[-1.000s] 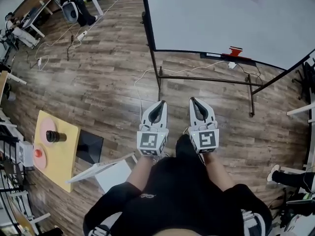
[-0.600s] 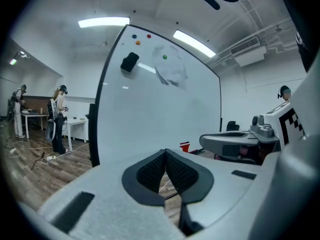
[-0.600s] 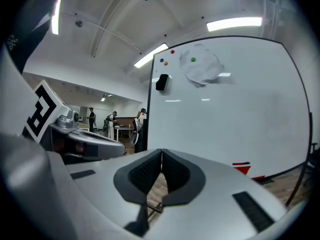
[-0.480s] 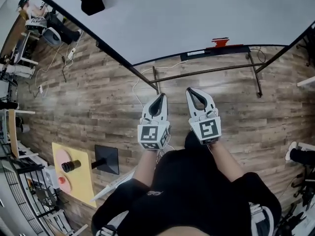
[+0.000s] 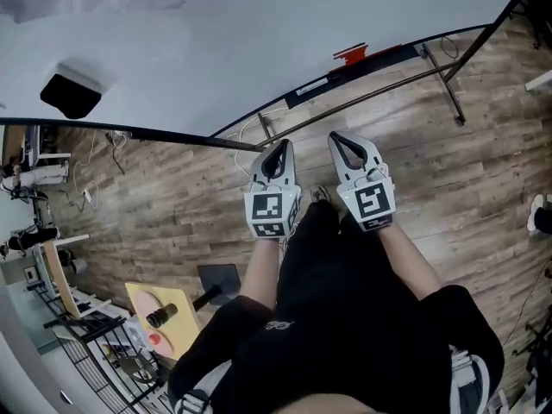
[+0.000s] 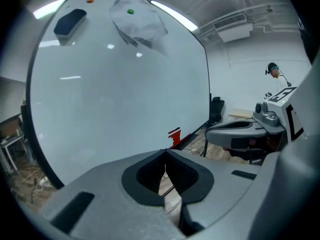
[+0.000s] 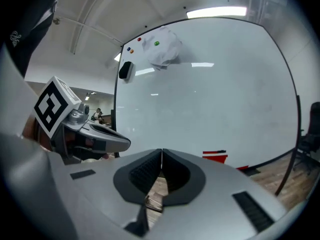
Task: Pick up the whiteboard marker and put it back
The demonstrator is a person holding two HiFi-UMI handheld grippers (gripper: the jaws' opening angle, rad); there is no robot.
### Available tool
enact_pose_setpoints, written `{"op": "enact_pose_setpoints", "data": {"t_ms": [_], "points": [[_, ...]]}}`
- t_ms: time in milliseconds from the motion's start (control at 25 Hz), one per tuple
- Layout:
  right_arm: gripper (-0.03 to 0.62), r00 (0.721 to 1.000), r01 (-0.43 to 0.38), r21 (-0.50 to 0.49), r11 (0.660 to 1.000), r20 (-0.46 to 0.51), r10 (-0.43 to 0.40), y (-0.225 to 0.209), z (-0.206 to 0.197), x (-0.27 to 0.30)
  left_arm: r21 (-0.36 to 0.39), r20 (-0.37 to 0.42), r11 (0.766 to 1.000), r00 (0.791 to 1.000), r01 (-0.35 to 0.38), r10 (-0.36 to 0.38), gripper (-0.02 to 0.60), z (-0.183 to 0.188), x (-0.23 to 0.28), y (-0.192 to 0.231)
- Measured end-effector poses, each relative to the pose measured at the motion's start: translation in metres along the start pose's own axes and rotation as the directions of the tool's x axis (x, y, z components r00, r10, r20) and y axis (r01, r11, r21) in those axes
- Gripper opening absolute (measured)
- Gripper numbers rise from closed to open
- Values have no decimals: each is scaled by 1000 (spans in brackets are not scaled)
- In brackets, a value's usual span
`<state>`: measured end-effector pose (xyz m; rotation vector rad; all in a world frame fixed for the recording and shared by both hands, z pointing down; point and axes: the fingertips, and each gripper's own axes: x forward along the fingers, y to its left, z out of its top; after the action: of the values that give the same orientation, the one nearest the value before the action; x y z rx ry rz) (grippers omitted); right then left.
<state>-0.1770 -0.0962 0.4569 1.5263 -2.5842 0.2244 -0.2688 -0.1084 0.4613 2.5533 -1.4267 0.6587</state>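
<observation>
- Most of the head view's upper half, from 9 to 1 o'clock, is the whiteboard (image 5: 216,33), bare and pale.
- Wood-plank floor (image 5: 172,205) spreads below it, running out to 3 o'clock.
- Metal stand legs (image 5: 440,80) carry the board and reach the floor at 2 o'clock.
- My left gripper (image 5: 280,145) sits just left of centre, pointing to 12 o'clock. Its own view shows the jaws together at the tips with nothing between them.
- My right gripper (image 5: 333,135) sits just beside it, also pointing to 12 o'clock, jaws likewise together and empty. The two are side by side and apart.
- One yellow table (image 5: 177,304) with a pink plate stands at 7 o'clock, well apart from me.
- A crumpled sheet (image 6: 140,24) hangs on the board near its top, under a green magnet (image 6: 130,11).
- A black eraser (image 5: 73,96) clings to the board at 10 o'clock.
- The dark tray ledge (image 5: 392,53) runs along the board's lower edge at 1 o'clock.
- A small red thing (image 5: 351,53) stands on that ledge. I cannot tell whether it is the whiteboard marker, and I cannot make out a marker elsewhere.
</observation>
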Motion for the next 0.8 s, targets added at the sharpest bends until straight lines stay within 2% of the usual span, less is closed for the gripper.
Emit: {"op": "enact_pose_setpoints", "data": {"t_ms": [120,240,440,600,800], "points": [[3,999,33,18,999,-20,-33,-19,-9,9,88,-63,995,997,52,-46,6,0,34,-3],[3,997,67,22,997,-37,-66,-38,-16,23,209,-162,973,985,96,-62,6,-9,71,0],[3,989,127,34,991,-87,-124,-67,-27,46,378,-280,911,958,167,-59,8,-19,131,11],[3,981,174,55,983,-100,-168,-85,-28,60,447,-354,860,931,247,-83,8,-28,169,10],[3,969,229,91,969,-119,-218,-104,-42,67,526,-407,804,912,279,-50,8,-42,200,13]]}}
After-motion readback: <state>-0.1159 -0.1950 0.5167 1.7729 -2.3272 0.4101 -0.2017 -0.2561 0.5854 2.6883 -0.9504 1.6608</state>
